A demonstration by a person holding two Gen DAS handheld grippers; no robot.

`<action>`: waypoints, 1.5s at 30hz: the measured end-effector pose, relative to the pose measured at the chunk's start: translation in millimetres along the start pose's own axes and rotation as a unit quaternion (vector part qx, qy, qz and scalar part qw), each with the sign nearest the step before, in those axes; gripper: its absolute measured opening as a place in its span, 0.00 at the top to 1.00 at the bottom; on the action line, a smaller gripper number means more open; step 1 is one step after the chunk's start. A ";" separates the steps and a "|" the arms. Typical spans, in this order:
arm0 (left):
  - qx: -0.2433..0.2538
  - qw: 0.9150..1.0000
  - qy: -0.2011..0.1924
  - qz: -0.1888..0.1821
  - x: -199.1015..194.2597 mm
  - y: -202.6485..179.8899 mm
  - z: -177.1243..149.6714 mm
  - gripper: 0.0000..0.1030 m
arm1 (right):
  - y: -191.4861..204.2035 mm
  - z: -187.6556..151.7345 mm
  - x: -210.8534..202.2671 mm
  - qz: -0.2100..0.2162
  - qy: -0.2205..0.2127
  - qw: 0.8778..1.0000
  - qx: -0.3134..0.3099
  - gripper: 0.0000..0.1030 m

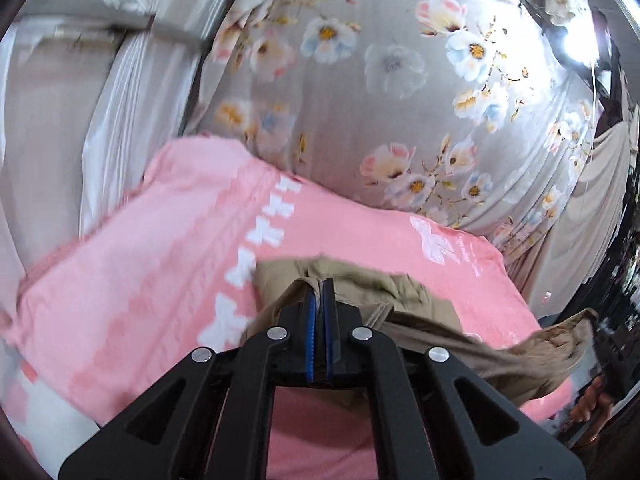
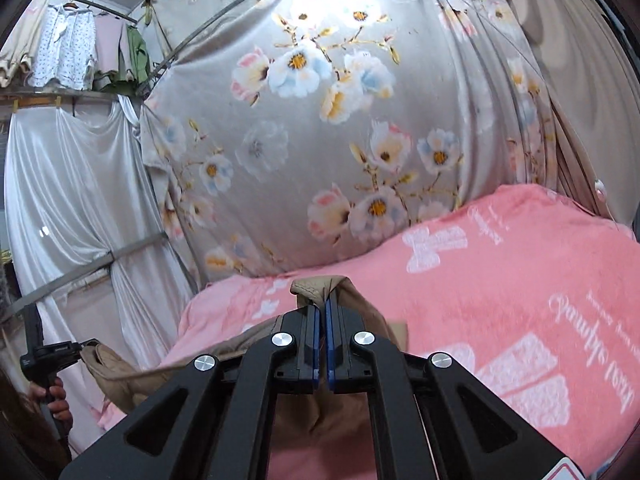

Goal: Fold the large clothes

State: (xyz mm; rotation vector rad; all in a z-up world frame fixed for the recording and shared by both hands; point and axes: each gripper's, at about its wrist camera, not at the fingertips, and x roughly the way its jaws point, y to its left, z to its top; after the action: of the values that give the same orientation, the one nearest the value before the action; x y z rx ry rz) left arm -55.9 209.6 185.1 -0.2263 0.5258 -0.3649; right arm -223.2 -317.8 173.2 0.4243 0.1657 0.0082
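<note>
At the far left hangs a white curtain (image 2: 68, 184), tied at its middle, with a few clothes on hangers (image 2: 76, 52) above it in the right wrist view. Next to it hangs a grey sheet printed with flowers (image 2: 320, 128), filling the background behind the bed. The bed is covered by a pink blanket (image 1: 132, 280) with white bow shapes and lettering.

The left hand-held gripper (image 1: 319, 292) is clamped on a fold of the tan garment (image 1: 360, 284); its blue pads are nearly together with cloth pinched between them. In the right wrist view this same gripper shows at the lower left edge, held by a hand (image 2: 54, 396), with the garment's end hanging from it.

The garment stretches from there across to the right hand-held gripper (image 2: 321, 312), which is likewise closed on a tan fold, the cloth peaking just above its tips. The garment is lifted above the pink blanket, slung between the two grippers, part of it drooping toward the blanket.
</note>
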 end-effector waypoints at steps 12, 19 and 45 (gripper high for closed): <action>0.071 0.978 0.088 0.174 245.5 1.9 39.3 0.97 | -64.2 -15.1 245.6 -0.118 0.104 0.985 0.075 0.98; 0.082 0.955 0.172 0.228 357.2 29.7 2.8 0.97 | -103.0 -70.8 333.3 -0.172 0.189 0.962 0.091 0.98; 0.046 0.945 0.170 0.275 388.0 61.7 -42.5 0.40 | -124.6 -116.3 359.2 -0.188 0.278 0.936 0.104 0.89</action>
State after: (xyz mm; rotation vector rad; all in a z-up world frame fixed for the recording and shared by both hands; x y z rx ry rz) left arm 250.5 107.6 -42.6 0.0822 0.8814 0.1226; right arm 109.0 -368.5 -39.2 0.5889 0.8125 -0.2714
